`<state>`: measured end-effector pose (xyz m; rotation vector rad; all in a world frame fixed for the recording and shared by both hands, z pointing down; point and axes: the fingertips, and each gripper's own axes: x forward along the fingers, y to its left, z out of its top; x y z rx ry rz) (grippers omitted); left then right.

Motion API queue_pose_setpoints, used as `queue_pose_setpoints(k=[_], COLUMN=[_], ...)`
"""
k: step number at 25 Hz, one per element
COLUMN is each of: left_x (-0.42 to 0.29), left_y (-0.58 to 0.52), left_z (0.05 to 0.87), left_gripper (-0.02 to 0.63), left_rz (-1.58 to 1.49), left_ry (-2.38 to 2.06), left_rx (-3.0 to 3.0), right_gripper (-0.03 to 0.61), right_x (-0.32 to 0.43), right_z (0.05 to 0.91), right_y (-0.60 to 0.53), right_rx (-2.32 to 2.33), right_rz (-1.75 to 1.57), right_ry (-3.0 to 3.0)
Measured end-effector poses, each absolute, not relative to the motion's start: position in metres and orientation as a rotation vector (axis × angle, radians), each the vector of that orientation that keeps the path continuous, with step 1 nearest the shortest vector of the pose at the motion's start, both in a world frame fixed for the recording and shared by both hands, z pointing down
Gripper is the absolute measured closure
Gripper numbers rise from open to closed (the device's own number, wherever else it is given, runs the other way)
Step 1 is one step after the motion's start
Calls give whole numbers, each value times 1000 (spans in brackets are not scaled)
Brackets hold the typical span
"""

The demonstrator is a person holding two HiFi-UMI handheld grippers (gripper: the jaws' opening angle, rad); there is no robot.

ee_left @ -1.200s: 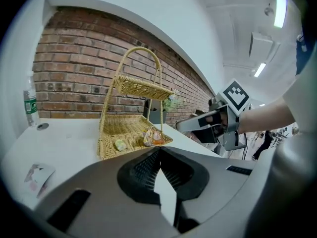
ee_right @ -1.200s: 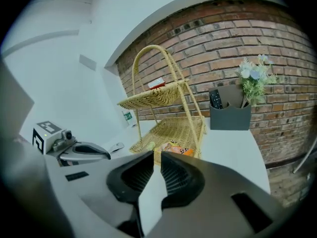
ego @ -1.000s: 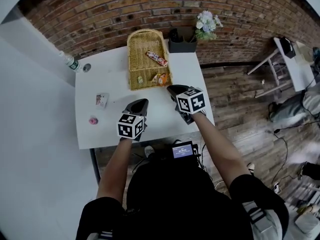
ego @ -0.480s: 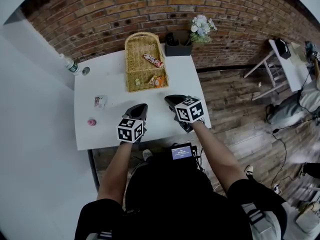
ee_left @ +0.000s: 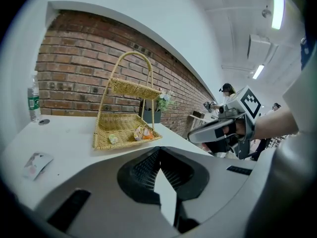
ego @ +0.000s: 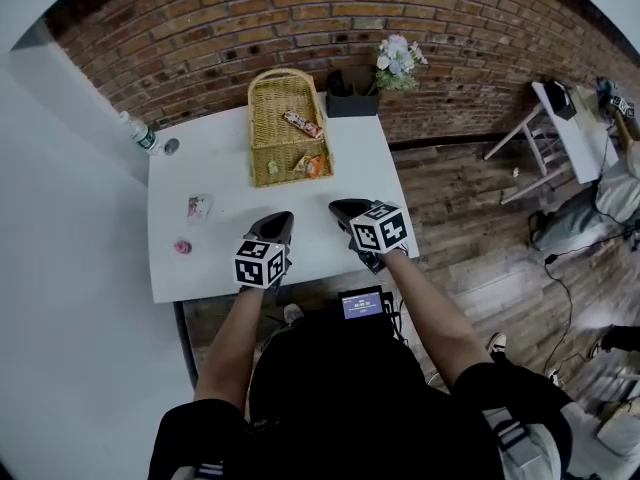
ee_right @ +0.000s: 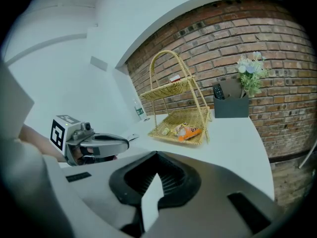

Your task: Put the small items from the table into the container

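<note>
Pulled right claw [ego: 340, 208] back from yellow 2-tier wicker basket [ego: 285, 118], pressed together, empty, like left claw [ego: 281, 219]; white packet [ego: 198, 206], pink item [ego: 183, 247] pending leftward.

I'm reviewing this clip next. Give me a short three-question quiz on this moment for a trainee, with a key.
1. True or false: the left gripper and the right gripper are both shut, with nothing between their jaws.
2. Where do the loose packet and the small pink item lie? A) on the floor B) on the white table, on the left gripper's side C) beside the flowers
3. Which tier of the wicker basket holds the orange snack pack?
Key: 1 true; 2 B; 3 the lower tier.
</note>
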<state>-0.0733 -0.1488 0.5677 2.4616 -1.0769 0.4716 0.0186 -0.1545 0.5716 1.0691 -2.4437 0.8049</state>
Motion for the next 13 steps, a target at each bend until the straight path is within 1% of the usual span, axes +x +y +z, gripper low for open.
queue_pose_setpoints(k=[13], left_x=[-74], left_y=[-145], left_z=[567], left_gripper=[606], left_rz=[462], left_ry=[-1067], left_rx=[2473], right_gripper=[565], right_x=[16], right_z=[573], right_y=[-148], right_rx=[1064], right_rz=[806], right_ry=[-2451])
